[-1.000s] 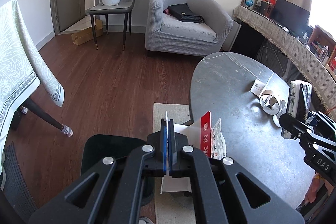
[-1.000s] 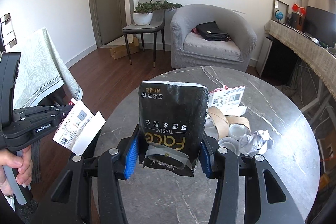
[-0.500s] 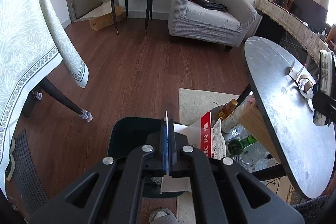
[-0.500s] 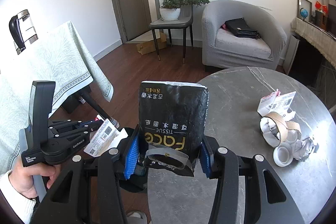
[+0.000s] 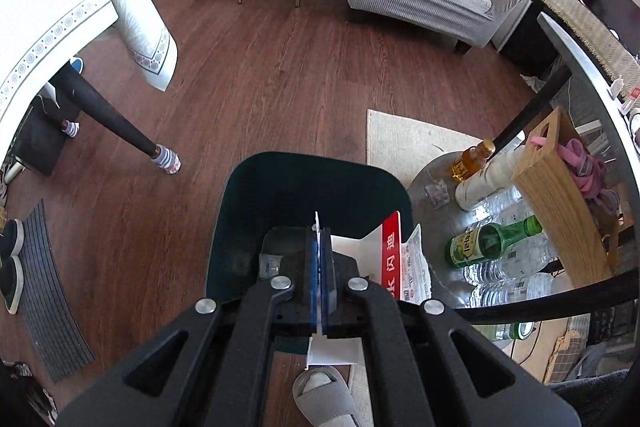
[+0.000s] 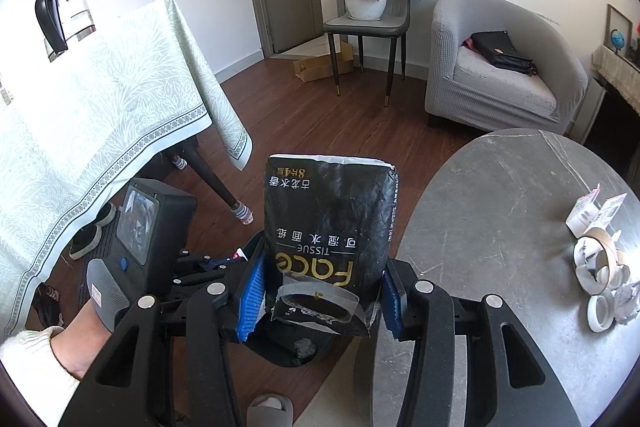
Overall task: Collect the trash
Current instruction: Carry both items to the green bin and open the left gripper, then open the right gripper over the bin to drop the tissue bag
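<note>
Left gripper [image 5: 319, 267]: clamped on a paper slip [image 5: 400, 259], held directly over the dark bin [image 5: 248, 211].
Right gripper [image 6: 320, 291]: clamped on the black tissue pack [image 6: 328, 223], beside the bench [image 6: 500, 195], above the bin.
Handling, slip: thin, limp, light; pinch at an edge.
Handling, pack: soft, crushable, slick film; hold across its lower sides.
Left on bench: tape rolls [image 6: 596, 263], crumpled paper [image 6: 628, 303].

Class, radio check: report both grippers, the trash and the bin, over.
Left gripper shut on paper slip, above dark bin. Right gripper shut on black tissue pack, beside grey table. Tape rolls left on table. Nothing blocking the bin.
</note>
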Demonstrator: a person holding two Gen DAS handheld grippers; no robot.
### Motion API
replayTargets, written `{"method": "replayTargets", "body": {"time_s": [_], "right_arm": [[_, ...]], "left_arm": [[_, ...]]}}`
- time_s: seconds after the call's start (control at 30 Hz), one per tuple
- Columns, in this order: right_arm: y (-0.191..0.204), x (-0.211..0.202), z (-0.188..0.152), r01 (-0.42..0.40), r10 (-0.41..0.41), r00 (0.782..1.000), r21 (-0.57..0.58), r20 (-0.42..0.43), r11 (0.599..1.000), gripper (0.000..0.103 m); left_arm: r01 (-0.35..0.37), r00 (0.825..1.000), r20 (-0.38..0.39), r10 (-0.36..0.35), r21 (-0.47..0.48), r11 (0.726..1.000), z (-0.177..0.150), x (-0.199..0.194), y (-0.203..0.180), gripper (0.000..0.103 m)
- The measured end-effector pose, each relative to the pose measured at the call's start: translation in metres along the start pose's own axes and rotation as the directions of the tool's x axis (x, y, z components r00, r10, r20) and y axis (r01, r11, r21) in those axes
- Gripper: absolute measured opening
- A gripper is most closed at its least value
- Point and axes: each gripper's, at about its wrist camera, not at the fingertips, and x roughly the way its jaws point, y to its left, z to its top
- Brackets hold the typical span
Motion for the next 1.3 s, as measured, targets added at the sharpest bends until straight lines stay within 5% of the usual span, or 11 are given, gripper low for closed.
{"method": "replayTargets", "body": {"time_s": [0.43, 0.53, 0.8, 1.3], "right_arm": [[0.022, 0.018, 0.0, -0.003, 0.002, 0.999, -0.051, -0.034, 0.999, 0.05], [0.025, 0.026, 0.0, -0.007, 0.005, 0.999, -0.058, -0.046, 0.998, 0.05], [0.034, 0.045, -0.005, -0.043, 0.038, 0.995, -0.052, -0.089, 0.998, 0.049], [0.053, 0.119, -0.036, -0.065, 0.043, 0.97, -0.085, -0.237, 0.994, 0.049]], "left_arm": [[-0.045, 0.994, -0.103, 0.042, -0.028, 0.999, -0.015, 0.047, 0.018, 0.004], [-0.044, 0.995, -0.094, 0.039, -0.045, 0.998, -0.013, 0.042, 0.021, 0.022], [-0.041, 0.999, 0.031, 0.043, -0.074, 0.996, -0.005, -0.003, 0.038, 0.051], [0.002, 0.97, 0.24, 0.043, -0.182, 0.983, 0.021, -0.09, 0.07, 0.05]]}}
